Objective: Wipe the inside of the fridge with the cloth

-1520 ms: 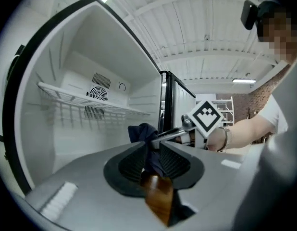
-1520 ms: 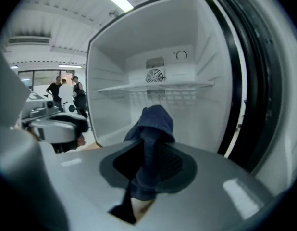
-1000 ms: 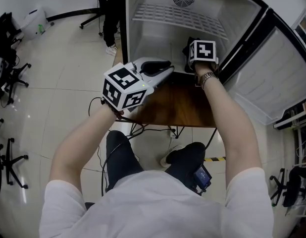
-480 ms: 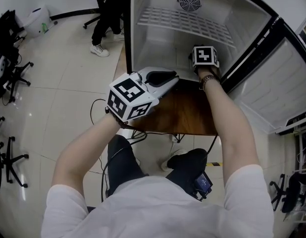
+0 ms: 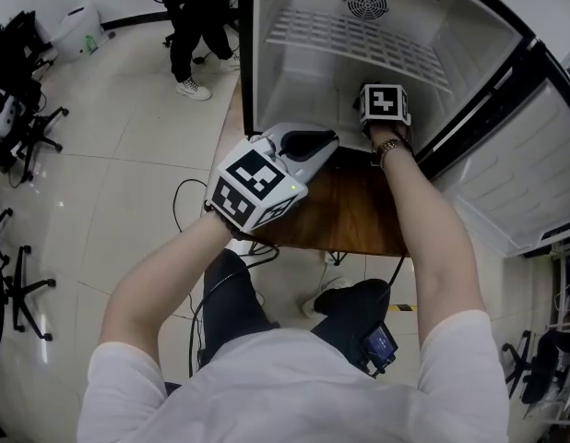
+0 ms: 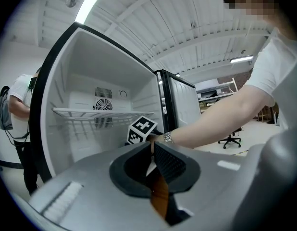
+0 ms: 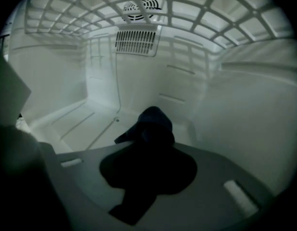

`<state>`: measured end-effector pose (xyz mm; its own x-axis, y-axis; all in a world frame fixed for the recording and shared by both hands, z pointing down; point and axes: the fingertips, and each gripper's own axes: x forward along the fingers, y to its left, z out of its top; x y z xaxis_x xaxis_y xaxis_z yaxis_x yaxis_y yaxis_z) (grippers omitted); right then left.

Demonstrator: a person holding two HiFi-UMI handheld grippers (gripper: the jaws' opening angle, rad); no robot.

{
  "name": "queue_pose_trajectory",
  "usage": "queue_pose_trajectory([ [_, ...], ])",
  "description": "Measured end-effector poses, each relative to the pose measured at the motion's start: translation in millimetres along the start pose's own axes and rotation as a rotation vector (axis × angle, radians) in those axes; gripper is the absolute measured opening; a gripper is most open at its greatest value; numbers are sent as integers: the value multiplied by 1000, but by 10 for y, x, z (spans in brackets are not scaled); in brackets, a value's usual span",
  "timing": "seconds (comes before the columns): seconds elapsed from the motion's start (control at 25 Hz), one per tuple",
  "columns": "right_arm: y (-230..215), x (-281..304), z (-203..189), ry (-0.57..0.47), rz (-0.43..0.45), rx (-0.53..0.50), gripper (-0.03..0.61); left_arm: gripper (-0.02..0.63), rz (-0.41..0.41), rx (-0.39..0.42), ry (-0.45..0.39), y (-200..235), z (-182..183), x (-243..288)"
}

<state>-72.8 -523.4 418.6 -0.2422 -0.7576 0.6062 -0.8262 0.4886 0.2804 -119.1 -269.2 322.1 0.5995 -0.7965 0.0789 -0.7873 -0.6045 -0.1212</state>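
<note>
Cloth (image 7: 155, 121), soft, light and limp, sits bunched in the jaws of my right gripper (image 7: 147, 153), pinched shut on its gathered fold, loose end poking ahead over the fridge (image 7: 86, 117) floor.

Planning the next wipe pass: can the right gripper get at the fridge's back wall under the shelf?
Probably yes. The right gripper, shut on the cloth, is inside under the shelf, and nothing stands between it and the back wall.
</note>
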Motion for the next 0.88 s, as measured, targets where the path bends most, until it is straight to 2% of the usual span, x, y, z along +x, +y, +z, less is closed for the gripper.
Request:
queue_pose_trajectory([
  [0.12,87,-14,-29,26,-2,39,64,23,8,-2,2,25,-21,-38],
  [0.28,189,-15,55,3,9,15,64,21,18,-6,-1,65,-39,-120],
  [0.4,242,-27,36,15,22,39,64,20,27,-9,-3,98,-56,-160],
  [0.52,364,-39,53,20,48,68,64,20,34,-13,-3,132,-73,-184],
  [0.88,904,-39,281,-21,128,59,64,20,52,-5,0,188,-67,-290],
])
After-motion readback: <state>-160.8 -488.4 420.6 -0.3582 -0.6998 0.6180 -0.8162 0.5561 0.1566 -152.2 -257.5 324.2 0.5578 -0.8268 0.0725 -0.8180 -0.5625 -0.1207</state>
